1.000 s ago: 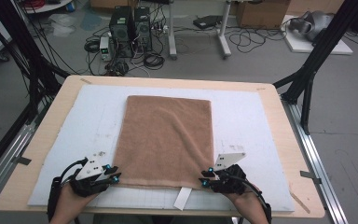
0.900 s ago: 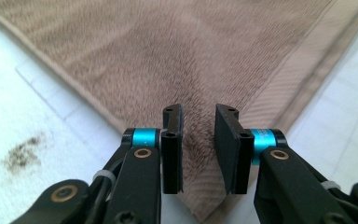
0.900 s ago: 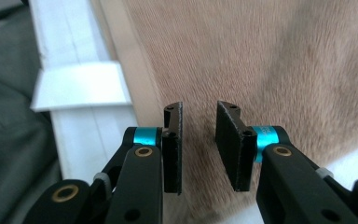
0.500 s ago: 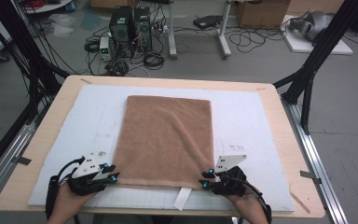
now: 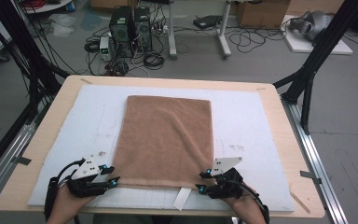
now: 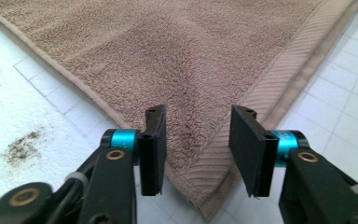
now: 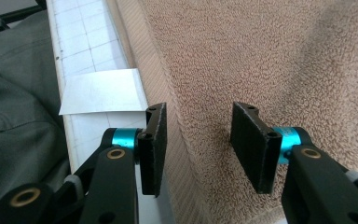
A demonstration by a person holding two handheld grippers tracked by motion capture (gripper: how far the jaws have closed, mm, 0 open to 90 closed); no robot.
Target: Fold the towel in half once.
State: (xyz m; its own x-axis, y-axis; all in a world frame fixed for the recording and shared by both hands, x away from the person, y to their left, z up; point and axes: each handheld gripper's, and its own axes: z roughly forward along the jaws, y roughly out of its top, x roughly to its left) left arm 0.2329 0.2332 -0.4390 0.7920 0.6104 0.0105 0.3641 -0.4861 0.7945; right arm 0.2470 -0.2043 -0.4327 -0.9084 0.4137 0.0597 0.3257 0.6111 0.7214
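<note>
One brown towel (image 5: 168, 140) lies flat at the centre of the high view, on the white mat (image 5: 74, 135) that covers the table (image 5: 42, 140); its near edge runs along the lower part of the frame. Two grippers stand at that edge, one at each near corner, presumably so that both corners can be handled as a pair and the cloth kept square. The left gripper (image 5: 114, 179), at lower left, is spread, its jaws having just been opening; in the left gripper view the towel's corner lies beneath the gap between them, untouched by the pads. The right gripper (image 5: 200, 183), at lower right, is likewise spread after opening, the hem below its gap and not pinched. One white tag (image 5: 182, 198) projects from the near edge between the two grippers.
</note>
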